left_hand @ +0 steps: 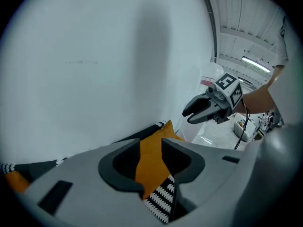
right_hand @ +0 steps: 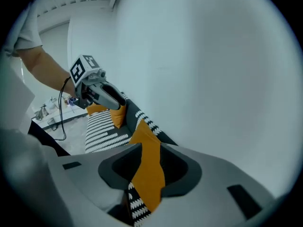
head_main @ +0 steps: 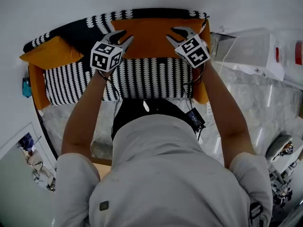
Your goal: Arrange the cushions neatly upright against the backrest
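Note:
A large orange cushion [head_main: 149, 34] stands along the sofa's backrest [head_main: 102, 21], over the black-and-white patterned seat [head_main: 142, 79]. My left gripper [head_main: 124, 36] is shut on its left part and my right gripper [head_main: 171, 34] on its right part. In the left gripper view the orange fabric [left_hand: 151, 167] fills the gap of the left gripper [left_hand: 150, 150], and the right gripper [left_hand: 196, 112] shows beyond. The right gripper view has the same fabric [right_hand: 149, 169] pinched in the right gripper [right_hand: 150, 150], with the left gripper [right_hand: 113, 100] farther along. A second orange cushion [head_main: 49, 53] lies at the sofa's left end.
A white wall rises right behind the sofa. An orange armrest [head_main: 37, 86] edges the seat at the left. At the right stand a clear plastic box [head_main: 251, 51] and a marble-patterned floor [head_main: 255, 103]. Cables [head_main: 194, 115] hang from the grippers near the person's body.

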Tool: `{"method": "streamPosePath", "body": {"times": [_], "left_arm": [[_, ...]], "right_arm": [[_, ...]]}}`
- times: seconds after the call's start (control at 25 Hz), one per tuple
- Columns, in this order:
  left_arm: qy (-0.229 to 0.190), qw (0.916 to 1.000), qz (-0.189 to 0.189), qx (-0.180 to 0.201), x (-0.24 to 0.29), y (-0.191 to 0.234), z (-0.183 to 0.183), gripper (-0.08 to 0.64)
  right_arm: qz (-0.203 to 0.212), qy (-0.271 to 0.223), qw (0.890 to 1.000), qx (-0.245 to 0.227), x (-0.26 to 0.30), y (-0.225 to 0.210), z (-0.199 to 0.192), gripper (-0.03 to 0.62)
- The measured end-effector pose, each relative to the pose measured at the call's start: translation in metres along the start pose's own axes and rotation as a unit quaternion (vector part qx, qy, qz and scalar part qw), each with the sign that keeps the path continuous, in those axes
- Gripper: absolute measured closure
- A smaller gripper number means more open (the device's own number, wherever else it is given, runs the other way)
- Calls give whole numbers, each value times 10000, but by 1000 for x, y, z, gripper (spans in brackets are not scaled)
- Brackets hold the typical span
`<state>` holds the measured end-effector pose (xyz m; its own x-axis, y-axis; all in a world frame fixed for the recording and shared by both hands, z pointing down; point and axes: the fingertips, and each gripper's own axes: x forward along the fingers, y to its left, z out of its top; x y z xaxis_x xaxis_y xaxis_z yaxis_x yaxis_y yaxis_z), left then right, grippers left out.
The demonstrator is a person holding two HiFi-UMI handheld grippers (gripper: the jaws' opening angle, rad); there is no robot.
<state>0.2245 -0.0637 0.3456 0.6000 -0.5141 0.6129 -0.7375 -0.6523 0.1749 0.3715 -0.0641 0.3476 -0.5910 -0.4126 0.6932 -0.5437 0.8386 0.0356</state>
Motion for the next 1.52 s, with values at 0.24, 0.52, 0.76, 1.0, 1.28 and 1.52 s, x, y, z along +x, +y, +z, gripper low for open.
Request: {"method": "streamPosePath", "body": {"times": [0.24, 0.52, 0.76, 1.0, 1.28, 1.52], "left_arm": [[-749, 9966, 341, -32, -46, -21, 40, 439], [-1347, 9895, 528, 14, -93, -49, 73, 477], [-1701, 9832, 659, 22, -125, -70, 93, 531], [-1973, 9775, 743, 66, -154, -95, 102, 551], [-2129, 9740, 753, -160, -182, -105, 95, 551], [-2211, 9734, 598, 96, -215, -114, 90, 551]], "right_arm": [[-238, -627, 9976, 192, -35, 14, 27, 496], [-430, -1311, 9893, 476, -84, 30, 59, 538], [-431, -1802, 9810, 577, -126, 44, 80, 558], [-401, -2214, 9735, 403, -161, 55, 102, 566], [-391, -2277, 9728, 150, -170, 72, 109, 566], [-453, -2396, 9696, 213, -179, 118, 120, 566]]}}
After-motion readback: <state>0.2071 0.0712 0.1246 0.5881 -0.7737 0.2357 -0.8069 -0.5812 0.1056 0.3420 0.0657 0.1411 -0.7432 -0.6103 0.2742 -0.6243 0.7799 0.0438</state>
